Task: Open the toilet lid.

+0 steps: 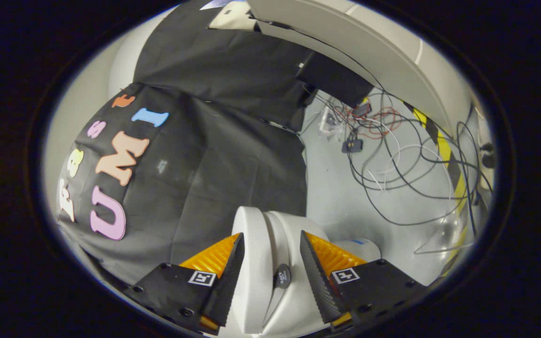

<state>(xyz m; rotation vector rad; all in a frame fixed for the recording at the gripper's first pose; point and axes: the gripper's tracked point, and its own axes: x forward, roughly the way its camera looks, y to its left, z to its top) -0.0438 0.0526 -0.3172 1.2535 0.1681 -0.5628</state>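
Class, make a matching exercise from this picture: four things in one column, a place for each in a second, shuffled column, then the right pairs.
Things:
1. toilet lid
2. black cloth
3. loose cables
4. yellow-and-black tape

Places:
A. strewn on the pale floor
B. hanging beyond the lid
C. between the fingers of the gripper
D. a strip along the floor's far edge, under some cables

Pairs: 1-C, 2-B, 3-A, 4-D

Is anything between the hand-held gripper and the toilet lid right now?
Nothing visible. The toilet lid already sits edge-on between the fingers of the hand-held gripper, with the toilet seat beside it. The fingers look apart; contact with the lid is unclear.
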